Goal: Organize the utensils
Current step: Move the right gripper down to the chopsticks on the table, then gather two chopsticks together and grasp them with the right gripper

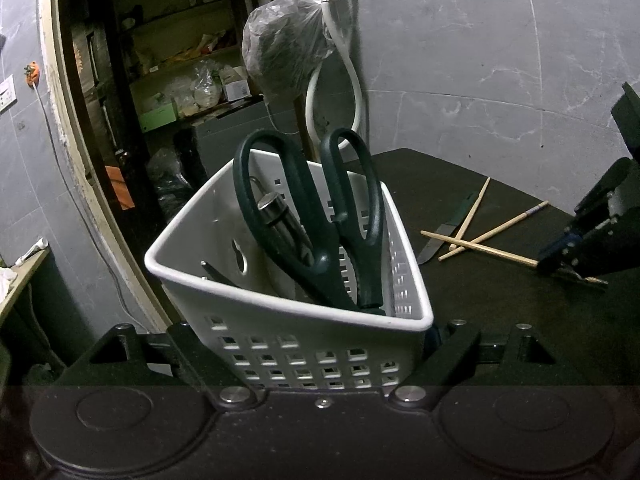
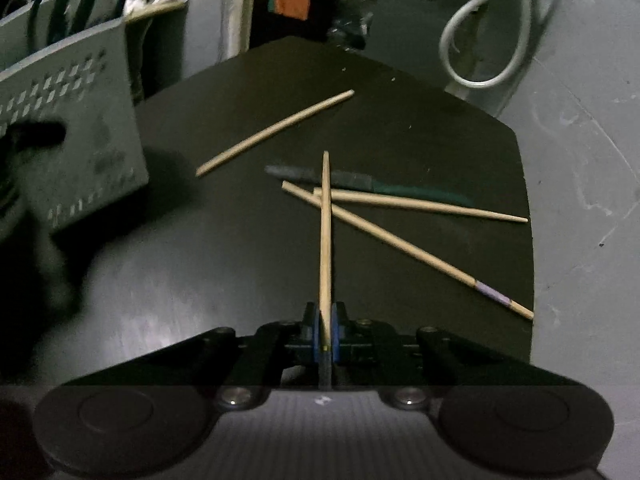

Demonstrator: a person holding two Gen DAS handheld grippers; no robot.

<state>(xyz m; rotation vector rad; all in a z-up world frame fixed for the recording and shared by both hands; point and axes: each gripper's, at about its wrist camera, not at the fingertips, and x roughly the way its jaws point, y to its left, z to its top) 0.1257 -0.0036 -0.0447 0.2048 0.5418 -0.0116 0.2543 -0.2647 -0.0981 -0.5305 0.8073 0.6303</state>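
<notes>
We hold the white basket [image 1: 288, 344] between the left gripper's [image 1: 320, 344] fingers, which press its perforated sides at the table's [image 2: 400, 128] near-left part. Inside it, dark-handled scissors [image 1: 344, 216] stand handles up, with a steel utensil [image 1: 276, 208] leaning behind them.

Our right gripper [image 2: 327, 328] has its blue pads clamped on the thick end of one chopstick [image 2: 325, 232], which runs straight ahead from the jaws. Its far tip lies across the blade of the knife [image 2: 360, 181], and it also crosses two more chopsticks: one [image 2: 420, 202] running towards the table's right edge just beside the knife, and one with a purple band [image 2: 400, 246] slanting towards the near-right corner. A fourth chopstick [image 2: 276, 132] lies apart from them, farther back and nearer the basket, angled towards the far edge.

From the left camera the knife lies with its green handle towards the table's far edge. The right gripper sits low at the right edge, over the chopsticks.
</notes>
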